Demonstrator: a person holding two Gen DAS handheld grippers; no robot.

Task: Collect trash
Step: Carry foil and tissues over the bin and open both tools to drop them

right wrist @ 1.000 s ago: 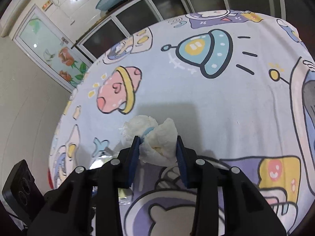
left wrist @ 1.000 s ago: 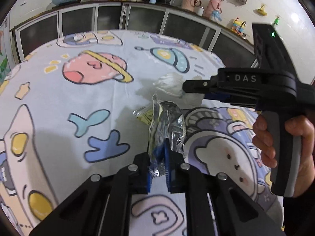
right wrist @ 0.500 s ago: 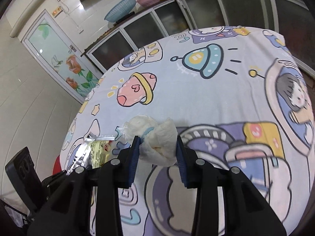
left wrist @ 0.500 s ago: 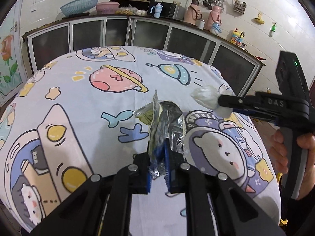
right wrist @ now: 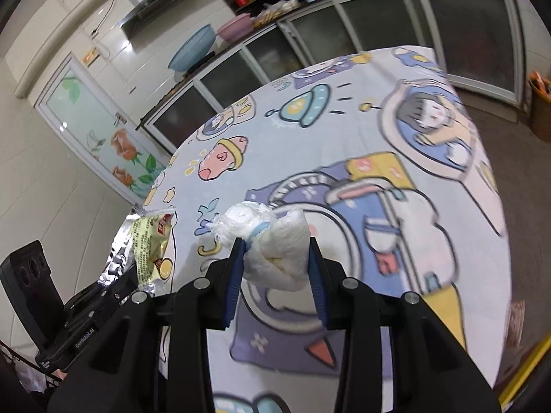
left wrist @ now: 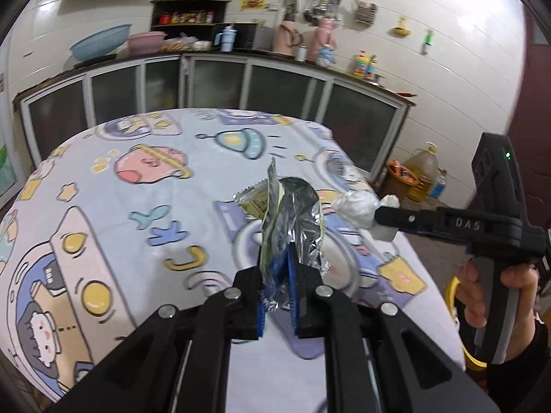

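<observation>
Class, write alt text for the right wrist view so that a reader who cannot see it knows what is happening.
The right gripper clamps a crumpled white tissue wad above a table with a cartoon space-print cloth. At lower left, the left gripper holds a yellow, foil-lined snack wrapper; kitchen cabinets stand behind.

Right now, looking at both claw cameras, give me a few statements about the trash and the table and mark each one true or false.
1. The left claw is shut on a foil wrapper. True.
2. The right claw is empty. False: it is shut on a white tissue wad.
3. Both pieces of trash are lifted off the tablecloth. True.
4. The tablecloth is plain white. False: it is pale blue with cartoon prints.
5. A blue basin sits on the counter behind the table. True.
6. The wrapper is held flat and folded. False: it is crumpled and stands up from the claw.
</observation>
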